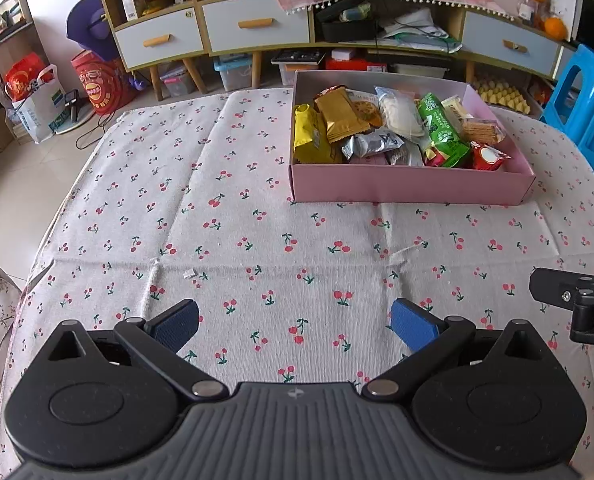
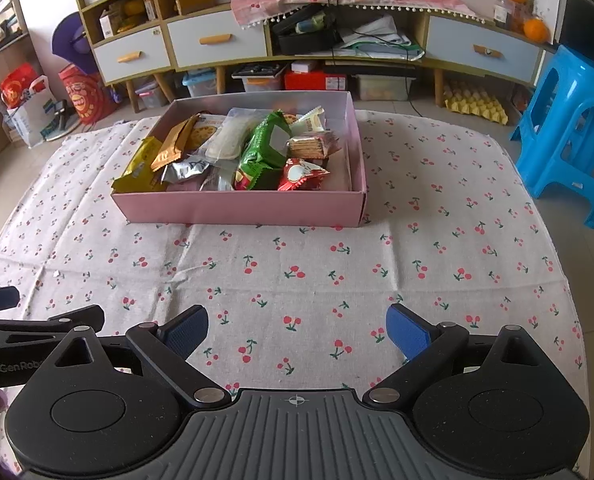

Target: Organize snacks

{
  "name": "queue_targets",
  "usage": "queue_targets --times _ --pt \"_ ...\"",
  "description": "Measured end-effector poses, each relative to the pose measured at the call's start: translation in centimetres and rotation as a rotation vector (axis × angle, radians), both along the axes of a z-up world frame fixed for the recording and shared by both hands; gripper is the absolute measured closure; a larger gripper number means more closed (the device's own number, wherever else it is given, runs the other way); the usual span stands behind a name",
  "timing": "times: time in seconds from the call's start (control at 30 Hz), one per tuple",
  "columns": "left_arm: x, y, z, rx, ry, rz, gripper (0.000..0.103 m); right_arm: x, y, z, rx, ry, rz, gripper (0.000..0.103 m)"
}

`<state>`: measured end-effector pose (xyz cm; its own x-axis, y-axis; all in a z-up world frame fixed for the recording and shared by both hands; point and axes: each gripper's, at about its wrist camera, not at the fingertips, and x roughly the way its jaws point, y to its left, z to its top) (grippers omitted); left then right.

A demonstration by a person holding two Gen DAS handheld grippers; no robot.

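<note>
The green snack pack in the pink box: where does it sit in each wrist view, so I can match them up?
Left wrist: green snack pack, upper right of frame, right of centre in the pink box.
Right wrist: green snack pack, upper centre, mid-box.
Shared landmark: the red round-logo packet, just right of it in both.

Legible text: "GenRob", cut off, on the left gripper (image 2: 1, 344) body, lower left of the right-wrist view; snack wrappers unreadable.
</note>
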<state>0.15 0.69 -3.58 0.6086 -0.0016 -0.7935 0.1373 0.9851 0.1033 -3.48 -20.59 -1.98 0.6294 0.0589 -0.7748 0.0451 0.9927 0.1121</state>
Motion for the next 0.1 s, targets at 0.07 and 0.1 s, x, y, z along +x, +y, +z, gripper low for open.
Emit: queue_targets --times 0.07,0.1 --pt "-0.03 -0.04 -0.05 -0.001 0.0 -0.005 0.0 -0.03 0.03 0.01 0.0 0.0 0.0 0.006" --pt "-0.01 -0.04 -0.12 -0.003 0.003 -0.011 0.0 -0.03 0.02 -0.02 -0.001 0.0 0.001 0.006"
